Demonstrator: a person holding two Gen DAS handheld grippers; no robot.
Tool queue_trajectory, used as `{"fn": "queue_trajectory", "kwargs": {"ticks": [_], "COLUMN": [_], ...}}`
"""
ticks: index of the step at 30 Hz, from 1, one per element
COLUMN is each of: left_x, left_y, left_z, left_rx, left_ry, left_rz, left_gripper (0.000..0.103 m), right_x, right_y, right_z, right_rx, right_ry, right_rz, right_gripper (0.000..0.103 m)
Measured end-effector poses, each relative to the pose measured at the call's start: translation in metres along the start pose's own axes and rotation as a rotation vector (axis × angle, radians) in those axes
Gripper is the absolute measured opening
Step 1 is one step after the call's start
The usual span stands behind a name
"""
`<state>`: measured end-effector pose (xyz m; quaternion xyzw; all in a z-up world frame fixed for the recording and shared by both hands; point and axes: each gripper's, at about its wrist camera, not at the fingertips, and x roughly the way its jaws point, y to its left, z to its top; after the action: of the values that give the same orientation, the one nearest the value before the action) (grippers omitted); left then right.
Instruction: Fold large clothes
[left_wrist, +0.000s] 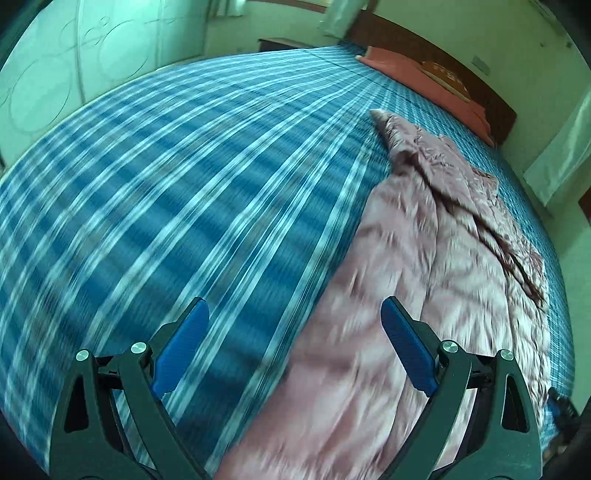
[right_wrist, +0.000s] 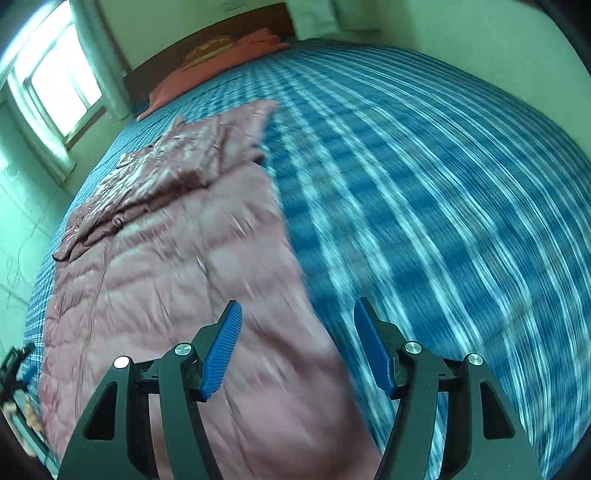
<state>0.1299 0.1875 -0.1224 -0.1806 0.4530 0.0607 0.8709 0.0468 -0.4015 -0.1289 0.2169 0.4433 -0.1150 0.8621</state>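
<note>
A large dusty-pink quilted coat (left_wrist: 424, 258) lies lengthwise on a bed with a blue checked sheet (left_wrist: 166, 184). Its far part is folded over and crumpled. In the left wrist view the left gripper (left_wrist: 295, 306) hangs open above the coat's left edge, with nothing between its blue pads. The right wrist view shows the same coat (right_wrist: 177, 266) on the left half of the picture. There the right gripper (right_wrist: 297, 308) is open over the coat's right edge where it meets the sheet (right_wrist: 443, 221), its jaws empty. Both pictures are blurred.
An orange-red pillow (left_wrist: 424, 74) lies at the head of the bed against a dark wooden headboard (right_wrist: 207, 40). A window (right_wrist: 59, 85) with pale curtains is on one side and a pale wardrobe (left_wrist: 74, 66) on the other. A dark object (right_wrist: 14, 365) sits at the bed's edge.
</note>
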Motion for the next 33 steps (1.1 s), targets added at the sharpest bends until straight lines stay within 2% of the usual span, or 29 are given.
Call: {"fn": "queue_trajectory", "kwargs": {"ticks": [3, 6, 9, 14, 17, 25, 33], "left_x": [-0.015, -0.028, -0.036, -0.048, -0.055, -0.065, -0.061], "left_y": [0.012, 0.024, 0.029, 0.036, 0.036, 0.039, 0.039], "left_z": [-0.023, -0.043, -0.057, -0.084, -0.095, -0.116, -0.114], "left_rx": [-0.052, -0.131, -0.168, -0.233, -0.259, -0.381, -0.408], "left_ry": [0.018, 0.052, 0.055, 0.074, 0.074, 0.105, 0.049], "left_rz": [-0.014, -0.060, -0.081, -0.158, -0.190, -0.307, -0.351], "left_gripper": [0.094, 0.094, 0.094, 0.094, 0.094, 0.094, 0.094], "right_x": [-0.012, -0.017, -0.027, -0.035, -0.043, -0.051, -0.043], "right_y": [-0.016, -0.021, -0.031, -0.038, -0.036, -0.015, 0.004], "right_z": [-0.024, -0.036, -0.048, -0.072, -0.086, -0.107, -0.107], "right_rx": [0.037, 0.079, 0.111, 0.163, 0.156, 0.155, 0.153], "right_ry": [0.006, 0.008, 0.009, 0.027, 0.017, 0.026, 0.009], "right_rz": [0.006, 0.037, 0.065, 0.142, 0.162, 0.271, 0.331], "right_gripper": [0.063, 0.063, 0.063, 0.063, 0.063, 0.063, 0.065]}}
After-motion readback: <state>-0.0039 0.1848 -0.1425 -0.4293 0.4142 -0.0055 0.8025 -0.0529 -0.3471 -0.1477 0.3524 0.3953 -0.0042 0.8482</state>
